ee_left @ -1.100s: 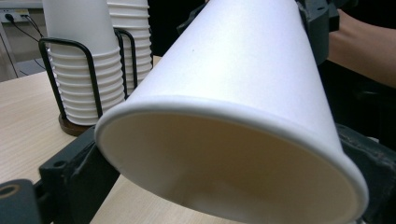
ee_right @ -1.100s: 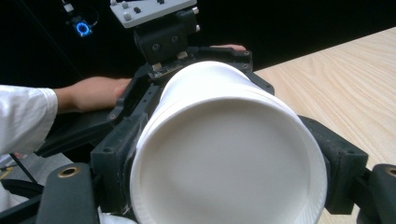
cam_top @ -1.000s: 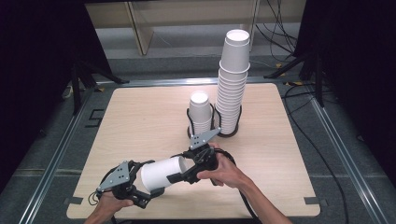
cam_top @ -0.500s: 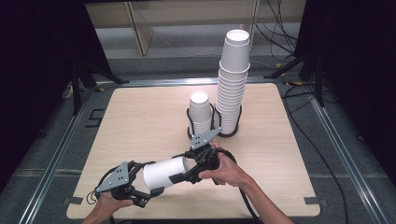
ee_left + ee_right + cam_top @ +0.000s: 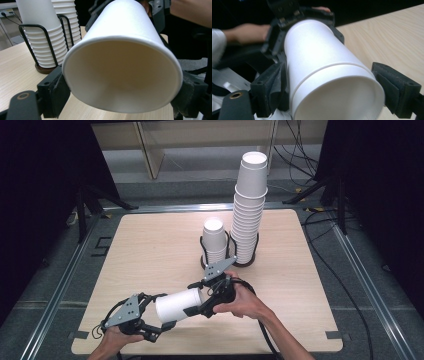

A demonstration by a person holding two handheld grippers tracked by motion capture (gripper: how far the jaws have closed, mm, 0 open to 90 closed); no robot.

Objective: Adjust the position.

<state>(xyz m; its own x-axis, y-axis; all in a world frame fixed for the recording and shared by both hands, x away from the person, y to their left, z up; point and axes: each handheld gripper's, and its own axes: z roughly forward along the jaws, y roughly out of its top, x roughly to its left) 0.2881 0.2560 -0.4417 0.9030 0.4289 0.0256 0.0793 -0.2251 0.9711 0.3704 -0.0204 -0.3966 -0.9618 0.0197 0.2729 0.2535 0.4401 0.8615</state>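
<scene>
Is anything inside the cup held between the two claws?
Seen through its open mouth in the left gripper view, the white paper cup looks empty: bare wall and bottom. From outside a second rim rings its base end, so two cups may be nested; not certain.

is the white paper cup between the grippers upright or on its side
On its side: the white paper cup lies level above the table, its open mouth facing the left gripper, base toward the right gripper.

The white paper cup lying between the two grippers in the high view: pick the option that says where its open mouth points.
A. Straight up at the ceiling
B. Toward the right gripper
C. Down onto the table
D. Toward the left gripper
D: the left gripper view looks straight into the hollow inside of the white paper cup, while the right gripper view meets its closed base.
</scene>
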